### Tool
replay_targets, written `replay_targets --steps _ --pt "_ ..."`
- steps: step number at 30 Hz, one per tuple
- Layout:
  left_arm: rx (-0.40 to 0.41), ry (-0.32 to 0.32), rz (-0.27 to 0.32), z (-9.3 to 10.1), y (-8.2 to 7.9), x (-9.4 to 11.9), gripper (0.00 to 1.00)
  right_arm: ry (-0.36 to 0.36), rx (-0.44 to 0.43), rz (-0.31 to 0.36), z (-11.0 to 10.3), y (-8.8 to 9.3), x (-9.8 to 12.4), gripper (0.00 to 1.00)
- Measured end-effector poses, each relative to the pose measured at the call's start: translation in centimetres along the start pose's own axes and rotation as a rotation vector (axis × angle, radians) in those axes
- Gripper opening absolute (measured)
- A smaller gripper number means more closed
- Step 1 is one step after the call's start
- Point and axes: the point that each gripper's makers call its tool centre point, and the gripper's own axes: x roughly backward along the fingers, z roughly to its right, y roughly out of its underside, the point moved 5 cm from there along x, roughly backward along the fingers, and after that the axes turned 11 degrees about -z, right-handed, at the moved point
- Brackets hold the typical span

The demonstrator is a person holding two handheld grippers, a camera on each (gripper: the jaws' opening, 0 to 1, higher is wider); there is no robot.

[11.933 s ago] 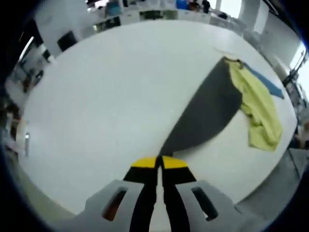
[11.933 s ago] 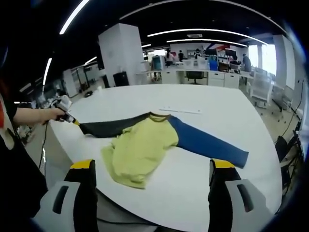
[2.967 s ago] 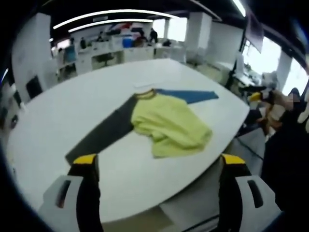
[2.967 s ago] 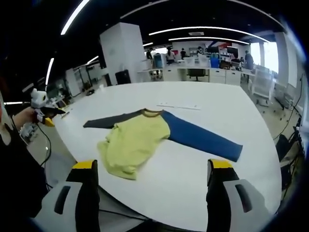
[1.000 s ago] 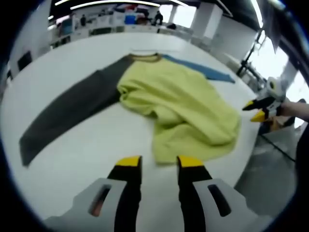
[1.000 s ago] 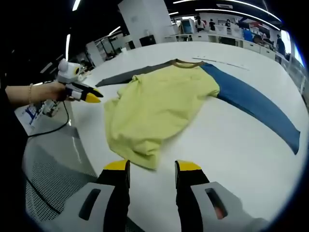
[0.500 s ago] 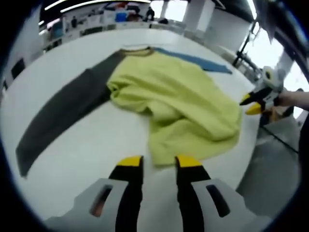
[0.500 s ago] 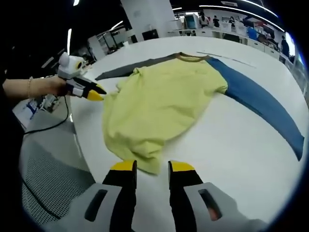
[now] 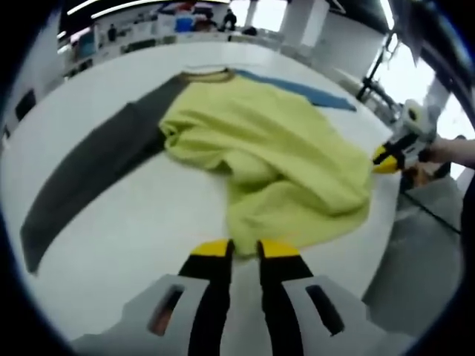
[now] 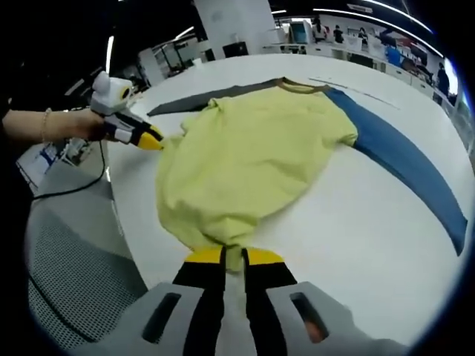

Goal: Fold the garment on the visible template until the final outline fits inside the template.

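Both tools have closed in on the yellow hem since half a second ago, their jaws drawn much nearer together. Nearest in the left gripper view, the left tool [image 9: 236,248] has its yellow tips almost together at the edge of the garment [image 9: 260,148]; whether cloth is caught between them I cannot tell. In the right gripper view the right tool [image 10: 233,257] pinches a small fold of the hem between its tips. Beyond both, the garment [image 10: 245,159] lies rumpled on the white desk [image 10: 349,222], its yellow body bunched, the dark grey sleeve [image 9: 89,174] stretched one way and the blue sleeve [image 10: 408,178] the other, with the collar [image 10: 300,86] at the far side
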Motion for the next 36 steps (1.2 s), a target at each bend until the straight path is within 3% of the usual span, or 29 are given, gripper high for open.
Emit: replay_targets --steps 10,26,31,36 --pt "0.005 0.006 -0.003 0.2 0.3 0.2 0.0 -0.009 0.002 0.006 -0.3 0.0 0.2 0.03" --pt "0.017 0.017 0.043 1.5 0.0 3.6 0.0 0.012 0.037 0.077 -0.5 -2.0 3.9 0.02" --pt "0.02 0.013 0.082 1.9 -1.3 5.9 0.0 0.039 0.043 0.128 0.1 -3.9 5.7 0.02" --pt "0.013 -0.007 0.139 1.4 -4.4 8.1 0.0 0.074 0.042 0.192 1.9 -6.9 7.7 0.03"
